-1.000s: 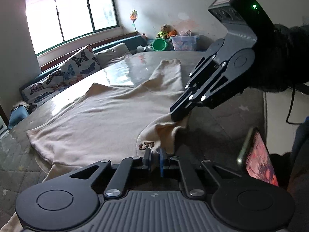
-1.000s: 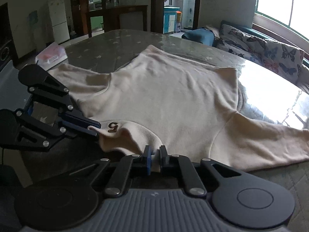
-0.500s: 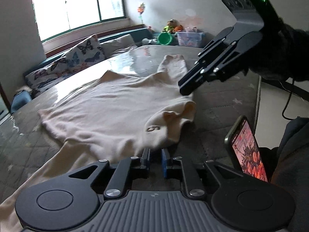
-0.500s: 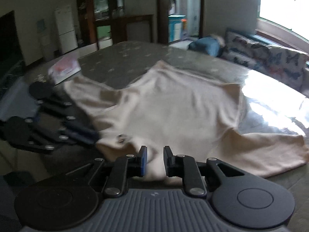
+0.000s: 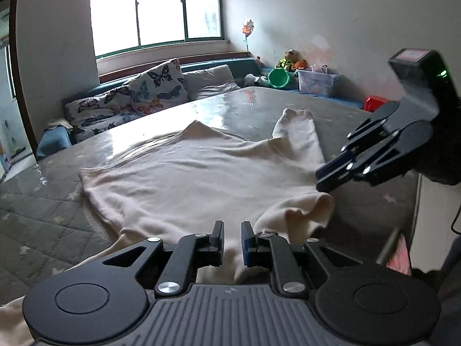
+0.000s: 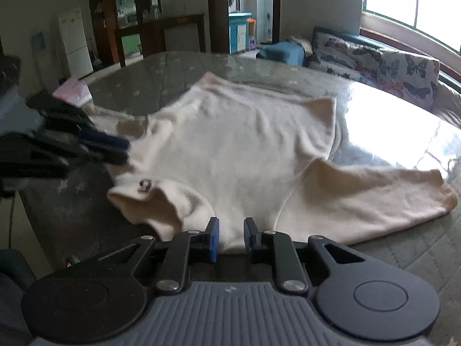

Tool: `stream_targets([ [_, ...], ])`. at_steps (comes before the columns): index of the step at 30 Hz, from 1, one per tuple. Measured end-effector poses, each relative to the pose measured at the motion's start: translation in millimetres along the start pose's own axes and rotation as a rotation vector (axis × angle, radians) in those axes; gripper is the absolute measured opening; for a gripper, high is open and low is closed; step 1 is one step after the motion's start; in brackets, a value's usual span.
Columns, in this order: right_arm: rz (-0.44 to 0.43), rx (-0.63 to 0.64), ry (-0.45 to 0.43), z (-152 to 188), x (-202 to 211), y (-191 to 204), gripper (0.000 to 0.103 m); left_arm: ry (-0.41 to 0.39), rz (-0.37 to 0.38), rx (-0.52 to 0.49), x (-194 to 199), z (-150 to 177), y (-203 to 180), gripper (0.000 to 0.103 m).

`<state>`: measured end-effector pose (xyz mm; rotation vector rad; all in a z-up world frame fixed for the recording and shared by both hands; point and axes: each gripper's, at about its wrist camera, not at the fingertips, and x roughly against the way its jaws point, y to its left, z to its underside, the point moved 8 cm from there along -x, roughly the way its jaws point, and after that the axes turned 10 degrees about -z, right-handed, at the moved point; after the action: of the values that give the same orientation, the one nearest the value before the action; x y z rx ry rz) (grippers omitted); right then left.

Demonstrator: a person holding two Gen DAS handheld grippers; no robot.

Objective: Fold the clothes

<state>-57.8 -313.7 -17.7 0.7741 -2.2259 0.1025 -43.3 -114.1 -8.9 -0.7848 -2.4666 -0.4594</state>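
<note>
Cream sweater (image 5: 201, 178) lies spread on the desk (image 5: 259, 106), mostly flat, front of body up, both sleeves out to the sides; far sleeve (image 5: 299, 135) runs away toward the toy corner in the left wrist view, the other sleeve (image 6: 374, 190) stretches right in the right wrist view. Collar/neck part (image 6: 161, 201) is bunched and lumpy at the near desk edge, small dark logo (image 6: 143, 184) on it. Long axis of the sweater, sleeve to sleeve, runs roughly along the near edge, body extending away from both grippers

Left gripper (image 5: 232, 239): fingers parted a small gap, cloth visible through the gap just ahead/below, nothing pinched as far as I can see. Right gripper (image 6: 230, 238): same, modest gap, cloth right in front, nothing held. In the left view the right gripper (image 5: 331, 177) hovers just over the bunched collar

Key relation: sweater lies straight ahead of both sets of fingers, near edge right at the tips. Right gripper is nearer the collar and the right-hand sleeve, left gripper nearer the shoulder on its side. No fold visible in the garment; scene fits either laying out flat or a regrip between folds

Around: butterfly cushions (image 5: 155, 86) on a bench under the window (image 5: 161, 11), phone (image 5: 399, 256) propped at right
</note>
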Motion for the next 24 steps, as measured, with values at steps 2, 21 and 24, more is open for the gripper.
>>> stream_targets([
  [2,0.02,-0.013,-0.029,-6,6,-8,0.018,0.009,0.003,0.005,-5,2,-1,0.015],
  [21,0.39,-0.264,-0.135,-6,37,-168,0.031,0.04,0.007,0.039,-19,14,-1,0.015],
  [24,0.472,-0.347,-0.151,-3,41,-207,0.031,0.041,0.006,0.044,-18,16,0,0.015],
])
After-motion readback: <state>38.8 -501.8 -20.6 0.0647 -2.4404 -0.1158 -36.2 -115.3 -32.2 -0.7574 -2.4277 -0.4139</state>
